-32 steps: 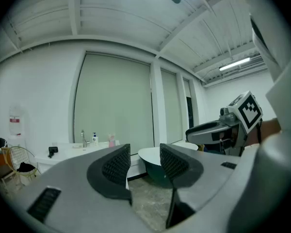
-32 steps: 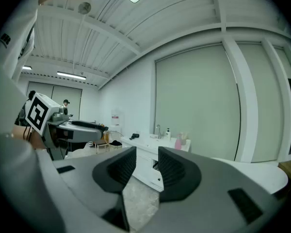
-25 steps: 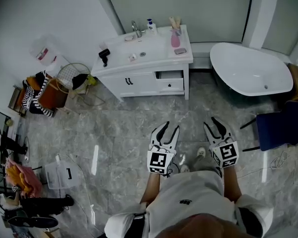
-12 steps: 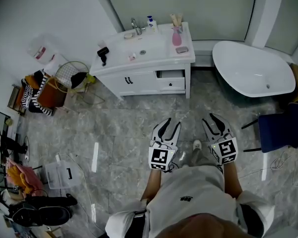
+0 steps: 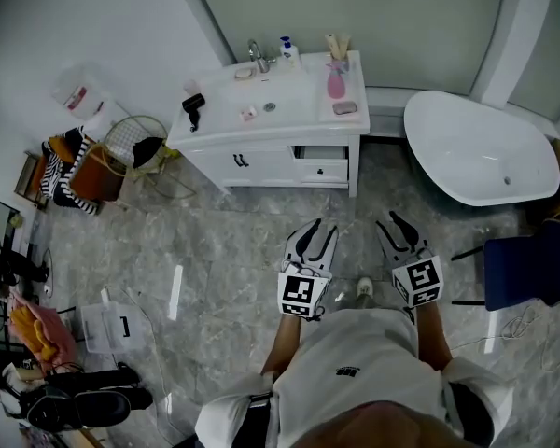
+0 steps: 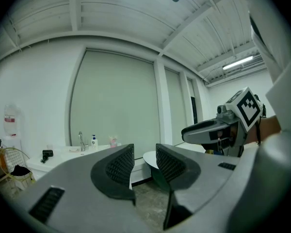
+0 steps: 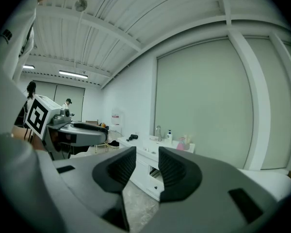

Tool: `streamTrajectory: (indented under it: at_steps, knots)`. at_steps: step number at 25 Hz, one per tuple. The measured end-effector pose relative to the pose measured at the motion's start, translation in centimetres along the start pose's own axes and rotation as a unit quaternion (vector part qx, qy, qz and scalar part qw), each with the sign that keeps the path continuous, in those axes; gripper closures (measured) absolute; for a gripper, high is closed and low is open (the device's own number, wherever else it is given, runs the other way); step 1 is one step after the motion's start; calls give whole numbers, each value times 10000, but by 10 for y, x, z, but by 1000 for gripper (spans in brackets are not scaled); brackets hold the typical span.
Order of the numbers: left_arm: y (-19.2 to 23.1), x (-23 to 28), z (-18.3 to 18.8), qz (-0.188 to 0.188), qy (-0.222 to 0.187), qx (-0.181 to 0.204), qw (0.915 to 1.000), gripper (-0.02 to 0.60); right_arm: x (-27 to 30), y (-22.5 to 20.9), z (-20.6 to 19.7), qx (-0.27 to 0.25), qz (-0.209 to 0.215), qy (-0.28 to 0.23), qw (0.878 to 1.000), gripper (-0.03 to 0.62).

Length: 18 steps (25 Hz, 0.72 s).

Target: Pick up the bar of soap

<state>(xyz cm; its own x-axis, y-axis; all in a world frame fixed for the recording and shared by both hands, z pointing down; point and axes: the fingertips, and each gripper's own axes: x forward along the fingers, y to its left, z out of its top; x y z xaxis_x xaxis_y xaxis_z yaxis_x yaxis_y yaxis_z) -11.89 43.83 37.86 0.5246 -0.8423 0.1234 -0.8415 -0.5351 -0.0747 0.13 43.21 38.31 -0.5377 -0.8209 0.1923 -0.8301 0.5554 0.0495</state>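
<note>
A white vanity stands ahead, across the marble floor. On its top, a small pale bar-like thing lies in front of the basin. A flat pinkish-grey piece sits at the right end; I cannot tell which is the soap. My left gripper and right gripper are held side by side over the floor, well short of the vanity. Both are open, with nothing between the jaws. The left gripper view shows the left gripper and the vanity far off. The right gripper view shows the right gripper.
A faucet, pump bottle, pink bottle and black hair dryer sit on the vanity. A white bathtub and blue chair are at the right. A wire basket and clutter line the left wall.
The person has stepped forward toward the vanity, so vanity and tub sit lower and nearer in the head view. Both grippers stay open and empty, held in front.
</note>
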Motion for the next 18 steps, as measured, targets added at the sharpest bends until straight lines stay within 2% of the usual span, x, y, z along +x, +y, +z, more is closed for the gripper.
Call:
streamTrajectory:
  at_steps: [18]
  knots:
    - [21,125,21,226,-78,-14,9997,433,72,-109,7,28,182,64,9998,437]
